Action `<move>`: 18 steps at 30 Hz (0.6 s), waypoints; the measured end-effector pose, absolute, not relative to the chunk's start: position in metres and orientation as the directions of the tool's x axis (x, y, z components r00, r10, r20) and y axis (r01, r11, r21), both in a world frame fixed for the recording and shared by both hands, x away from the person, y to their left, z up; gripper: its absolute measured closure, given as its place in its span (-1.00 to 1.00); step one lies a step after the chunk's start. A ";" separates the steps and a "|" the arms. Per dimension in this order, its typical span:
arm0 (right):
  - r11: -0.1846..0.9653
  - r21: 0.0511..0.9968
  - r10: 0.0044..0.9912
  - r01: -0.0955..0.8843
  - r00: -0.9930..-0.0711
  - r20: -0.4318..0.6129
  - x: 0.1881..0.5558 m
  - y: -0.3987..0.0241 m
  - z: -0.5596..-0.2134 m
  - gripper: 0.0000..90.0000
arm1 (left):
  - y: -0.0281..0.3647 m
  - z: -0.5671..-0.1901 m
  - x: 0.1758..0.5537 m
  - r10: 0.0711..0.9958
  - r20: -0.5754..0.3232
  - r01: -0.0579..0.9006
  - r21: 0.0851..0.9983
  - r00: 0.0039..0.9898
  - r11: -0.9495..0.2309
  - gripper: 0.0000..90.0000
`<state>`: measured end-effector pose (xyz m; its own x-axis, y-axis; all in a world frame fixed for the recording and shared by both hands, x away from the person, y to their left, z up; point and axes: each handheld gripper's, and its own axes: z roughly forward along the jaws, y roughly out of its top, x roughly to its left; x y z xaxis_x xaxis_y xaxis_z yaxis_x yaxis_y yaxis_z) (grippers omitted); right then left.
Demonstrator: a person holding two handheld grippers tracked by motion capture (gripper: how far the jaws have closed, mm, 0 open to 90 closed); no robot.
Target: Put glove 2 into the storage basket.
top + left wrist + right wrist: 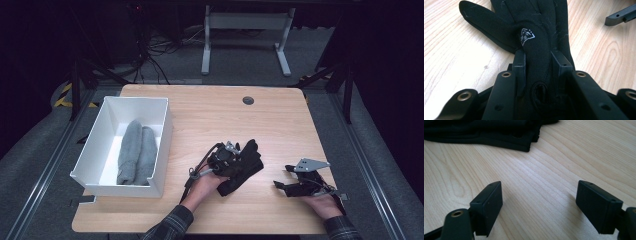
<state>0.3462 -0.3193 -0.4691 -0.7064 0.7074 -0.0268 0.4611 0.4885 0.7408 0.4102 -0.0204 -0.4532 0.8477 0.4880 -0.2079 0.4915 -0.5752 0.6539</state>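
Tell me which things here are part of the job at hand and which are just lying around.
In the job:
- black glove, pinched at the cuff by the left gripper
- right gripper, jaws open over bare wood

Lying about:
- white bin
- grey cloth inside it
- table

Glove [534, 30] fingertips beyond frame edge

Your left hand-held gripper [239, 156] has its jaws clamped; your right hand-held gripper [286, 181] lies low, jaws spread wide.
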 end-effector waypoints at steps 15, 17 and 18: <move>0.490 0.734 0.713 0.470 -0.700 -0.028 0.347 -0.319 -0.469 -0.62 | 0.000 -0.410 0.402 0.485 -0.232 0.495 0.686 0.843 -0.533 0.56; 0.490 0.734 0.714 0.471 -0.699 -0.028 0.347 -0.319 -0.469 -0.62 | 0.003 -0.403 0.401 0.484 -0.232 0.493 0.691 0.844 -0.529 0.56; 0.489 0.734 0.714 0.471 -0.699 -0.028 0.347 -0.319 -0.469 -0.62 | 0.004 -0.399 0.400 0.488 -0.234 0.496 0.693 0.841 -0.523 0.56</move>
<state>0.3468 -0.3187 -0.4693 -0.6993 0.7143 -0.0275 0.4710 0.4894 0.7340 0.4002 0.0042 -0.3993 0.8410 0.4879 -0.2340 0.4963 -0.5233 0.6927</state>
